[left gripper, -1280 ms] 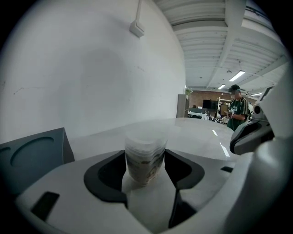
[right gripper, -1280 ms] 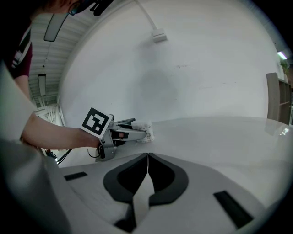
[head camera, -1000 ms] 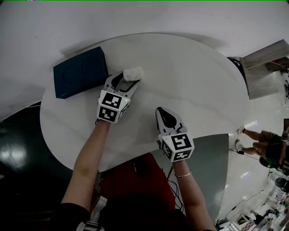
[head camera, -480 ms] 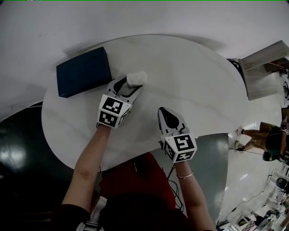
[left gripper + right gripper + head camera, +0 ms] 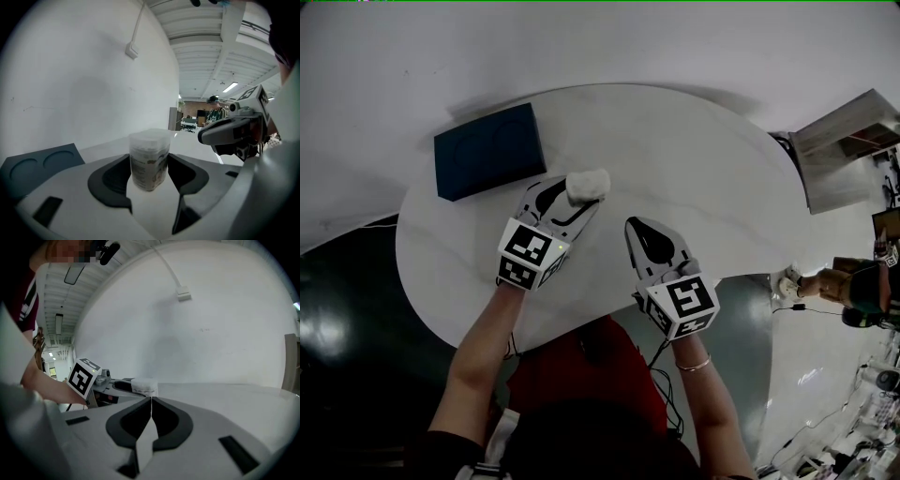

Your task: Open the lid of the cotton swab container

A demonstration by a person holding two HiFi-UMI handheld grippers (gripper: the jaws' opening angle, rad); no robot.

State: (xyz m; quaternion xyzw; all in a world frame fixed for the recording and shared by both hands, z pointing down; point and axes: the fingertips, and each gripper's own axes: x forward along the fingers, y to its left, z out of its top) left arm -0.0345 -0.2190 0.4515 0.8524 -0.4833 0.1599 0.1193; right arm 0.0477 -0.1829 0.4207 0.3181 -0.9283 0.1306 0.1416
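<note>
On the round white table (image 5: 712, 159), positions reckoned from the dark blue box (image 5: 490, 150):

1. Dark blue box. Flat and rectangular, with two round recesses in its top face. It lies at the table's far left edge.

2. Cotton swab container (image 5: 588, 184). A small clear tub with a printed label and a pale lid, which is seated on top and shut. It sits just right of the box and slightly nearer the person, apart from it. In the left gripper view it stands upright between the jaws. Whether its base touches the table cannot be told.

3. Left gripper (image 5: 583, 193). The jaws are set narrow, with one dark pad pressed to each side of the container's body and the lid rising above the pads. Its marker cube sits on the near side of the box, over the table, with a bare forearm behind it.

4. Right gripper (image 5: 637, 225). The jaws are fully together, the pads meeting in a thin seam with nothing between them. It is farther right of the box than the container and nearer the person. Its tips are near the container but not touching it. A bracelet (image 5: 694, 364) shows on the wrist behind it.

5. Person (image 5: 853, 291). On the glossy floor, well to the right of the box, past the table's edge.
</note>
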